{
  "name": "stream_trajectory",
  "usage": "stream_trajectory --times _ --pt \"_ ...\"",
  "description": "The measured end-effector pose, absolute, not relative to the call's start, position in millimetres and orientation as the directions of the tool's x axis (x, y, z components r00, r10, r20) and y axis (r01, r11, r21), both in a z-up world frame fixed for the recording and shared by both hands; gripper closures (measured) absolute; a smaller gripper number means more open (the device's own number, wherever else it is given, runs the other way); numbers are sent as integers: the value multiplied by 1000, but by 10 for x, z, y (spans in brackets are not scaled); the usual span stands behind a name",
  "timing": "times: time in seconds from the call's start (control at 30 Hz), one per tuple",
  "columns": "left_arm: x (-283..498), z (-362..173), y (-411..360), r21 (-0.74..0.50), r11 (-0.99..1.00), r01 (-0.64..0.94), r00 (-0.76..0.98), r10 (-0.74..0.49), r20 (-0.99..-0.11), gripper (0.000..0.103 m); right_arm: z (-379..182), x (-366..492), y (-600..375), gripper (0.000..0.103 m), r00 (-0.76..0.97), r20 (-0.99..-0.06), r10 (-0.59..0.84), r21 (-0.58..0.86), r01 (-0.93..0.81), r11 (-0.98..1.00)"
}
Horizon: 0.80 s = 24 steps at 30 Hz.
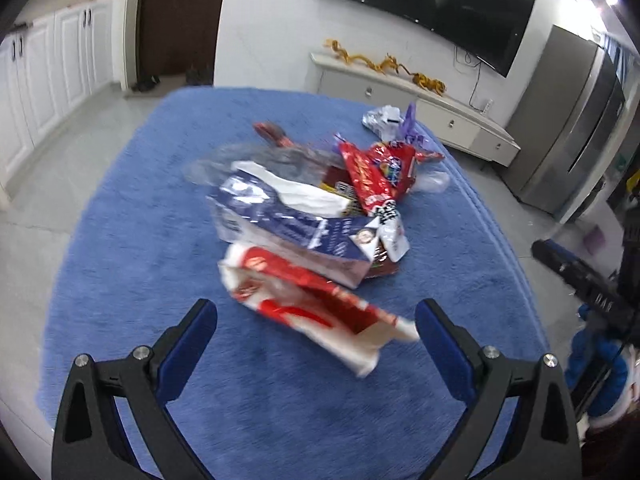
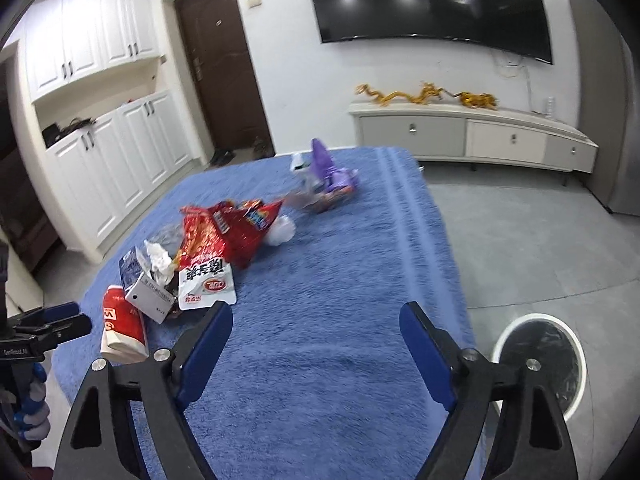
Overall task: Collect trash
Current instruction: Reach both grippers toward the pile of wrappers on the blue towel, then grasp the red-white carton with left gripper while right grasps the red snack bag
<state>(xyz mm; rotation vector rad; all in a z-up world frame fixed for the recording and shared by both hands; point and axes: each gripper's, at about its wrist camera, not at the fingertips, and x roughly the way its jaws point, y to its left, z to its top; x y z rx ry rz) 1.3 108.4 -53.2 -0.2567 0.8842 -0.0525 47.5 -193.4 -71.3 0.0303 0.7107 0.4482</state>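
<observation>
A pile of trash lies on a blue-covered table (image 1: 140, 240). Nearest my left gripper (image 1: 316, 316) is a red and white carton (image 1: 304, 304), lying just ahead of the open, empty jaws. Behind it lie a blue and white carton (image 1: 288, 224), a red snack bag (image 1: 376, 176) and a purple wrapper (image 1: 412, 124). In the right wrist view my right gripper (image 2: 316, 320) is open and empty above bare blue cloth (image 2: 340, 280). The red and white carton (image 2: 122, 328), red snack bag (image 2: 232, 232) and purple wrapper (image 2: 328, 172) lie ahead and to its left.
A white-rimmed bin with a black liner (image 2: 544, 360) stands on the floor right of the table. A low TV cabinet (image 2: 472, 132) and wall TV (image 2: 432, 0) are behind. White cupboards (image 2: 108, 160) and a brown door (image 2: 224, 64) are at left. The left gripper shows at left (image 2: 48, 328).
</observation>
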Motion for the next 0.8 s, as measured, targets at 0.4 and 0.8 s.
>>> stream_trajectory --times 0.4,0.8 --pt "173 -981 1350 -362 922 -139 530 -240 -814 39 -963 1073 -1268 36 457 -673 581 315 -534 785" --pt "63 -828 1496 -433 899 -65 605 -309 -734 88 -1268 1289 -573 52 336 -747 574 308 -591 746"
